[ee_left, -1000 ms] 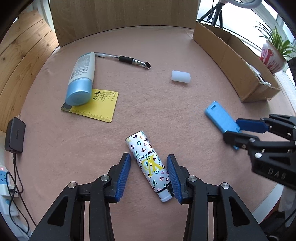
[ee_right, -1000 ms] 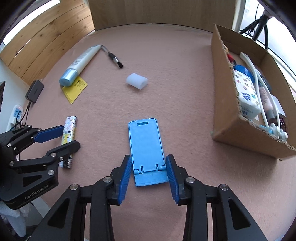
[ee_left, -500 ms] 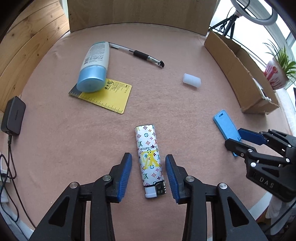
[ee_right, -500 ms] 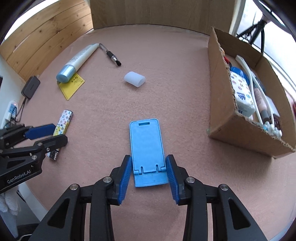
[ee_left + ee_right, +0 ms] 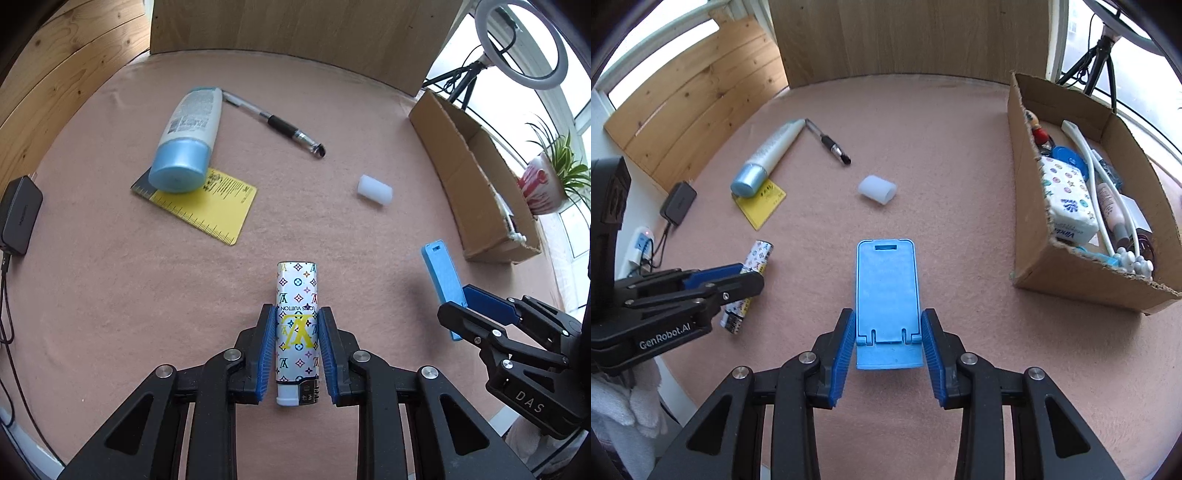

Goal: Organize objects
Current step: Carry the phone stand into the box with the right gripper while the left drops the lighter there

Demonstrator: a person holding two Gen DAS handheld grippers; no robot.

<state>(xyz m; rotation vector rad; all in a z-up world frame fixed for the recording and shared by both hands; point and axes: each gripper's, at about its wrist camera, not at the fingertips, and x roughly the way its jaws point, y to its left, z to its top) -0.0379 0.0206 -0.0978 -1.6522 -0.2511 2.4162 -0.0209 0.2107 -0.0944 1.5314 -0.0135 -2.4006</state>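
Near the worktop's front edge, the left gripper (image 5: 297,352) has its fingers pinching the patterned lighter (image 5: 297,325), printed "LOUIS VUITTON", by its long sides. The right gripper (image 5: 888,349) pinches the blue phone stand (image 5: 888,291) likewise, probably so that both can go into the cardboard box (image 5: 1034,240) at the right edge. The gripper bodies read "DAS" and "GenRobot.AI".

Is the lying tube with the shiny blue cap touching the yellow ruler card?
Touching. In the left wrist view, the tube's blue cap lies on the yellow ruler card's corner, hiding part of it, with no gap between them.
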